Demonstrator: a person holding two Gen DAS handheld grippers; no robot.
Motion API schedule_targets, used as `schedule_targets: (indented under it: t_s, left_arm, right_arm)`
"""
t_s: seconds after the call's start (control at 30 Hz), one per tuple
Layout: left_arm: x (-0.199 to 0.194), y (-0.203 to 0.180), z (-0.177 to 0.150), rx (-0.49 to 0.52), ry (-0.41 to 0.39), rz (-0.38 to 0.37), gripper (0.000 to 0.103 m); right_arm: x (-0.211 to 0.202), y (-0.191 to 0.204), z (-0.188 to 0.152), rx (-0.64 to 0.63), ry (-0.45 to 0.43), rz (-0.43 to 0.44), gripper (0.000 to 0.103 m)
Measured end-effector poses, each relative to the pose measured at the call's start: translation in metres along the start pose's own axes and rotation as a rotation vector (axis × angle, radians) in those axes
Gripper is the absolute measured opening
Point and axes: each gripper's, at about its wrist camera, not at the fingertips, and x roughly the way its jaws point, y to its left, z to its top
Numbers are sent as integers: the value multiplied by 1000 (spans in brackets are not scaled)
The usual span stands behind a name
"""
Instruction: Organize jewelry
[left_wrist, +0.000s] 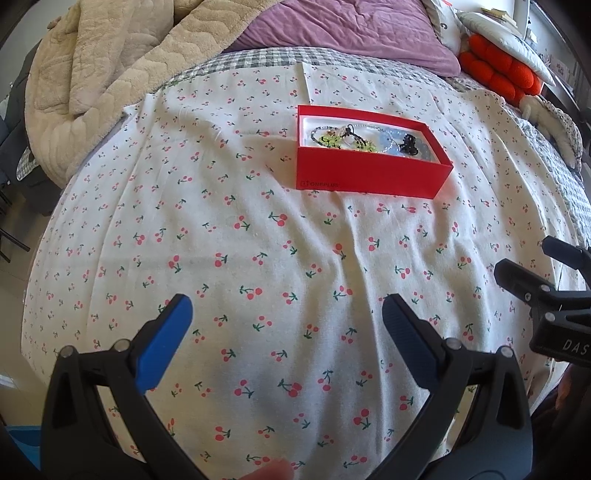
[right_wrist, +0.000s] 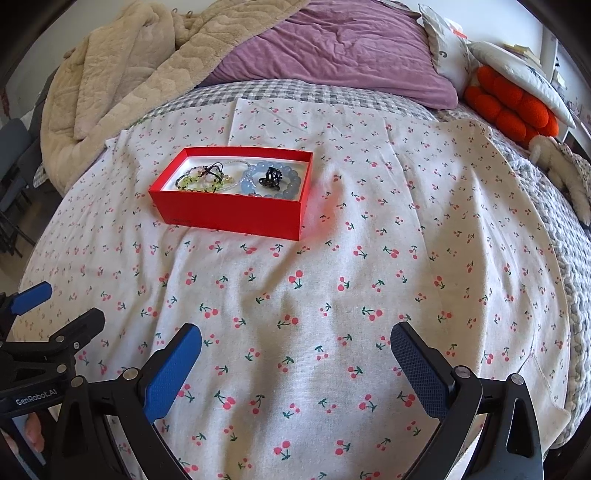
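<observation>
A red box (left_wrist: 369, 173) (right_wrist: 229, 214) sits on the cherry-print cloth (left_wrist: 258, 258) (right_wrist: 369, 277) on the bed. Inside it lie a green beaded bracelet (right_wrist: 192, 181) (left_wrist: 327, 140), a pale blue beaded bracelet (right_wrist: 291, 184), a clear bead strand (right_wrist: 240, 162) and a black hair clip (right_wrist: 271, 177) (left_wrist: 408, 144). My left gripper (left_wrist: 286, 325) is open and empty, well short of the box. My right gripper (right_wrist: 295, 354) is open and empty, near the cloth's front, to the right of the box. Each gripper's fingers show at the other view's edge.
A beige blanket (right_wrist: 122, 77) is heaped at the back left. A purple pillow (right_wrist: 340, 48) lies behind the cloth. An orange cushion (right_wrist: 513, 107) and white pillows (right_wrist: 517, 70) sit at the back right. A grey checked bedspread (right_wrist: 576, 258) runs along the right edge.
</observation>
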Motion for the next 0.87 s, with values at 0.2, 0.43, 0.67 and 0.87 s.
schedule_targets:
  t_s: [0.2,0.43,0.67,0.87]
  left_arm:
    - [0,1,0,2,-1,-4,102]
    - [-1,0,-1,-1,0,-5,102]
    - [-2,1,-1,1,0,-5,102]
    - [-1,2,-2,-10,-3,-30,102]
  right_arm:
    - [-1,1,0,0,-3,1,103]
    - [0,5,-1,-12,-1,6,103]
    - [-1,6,-1,-15,-7,10,103]
    - [1,6,0,-12,-5,12,103]
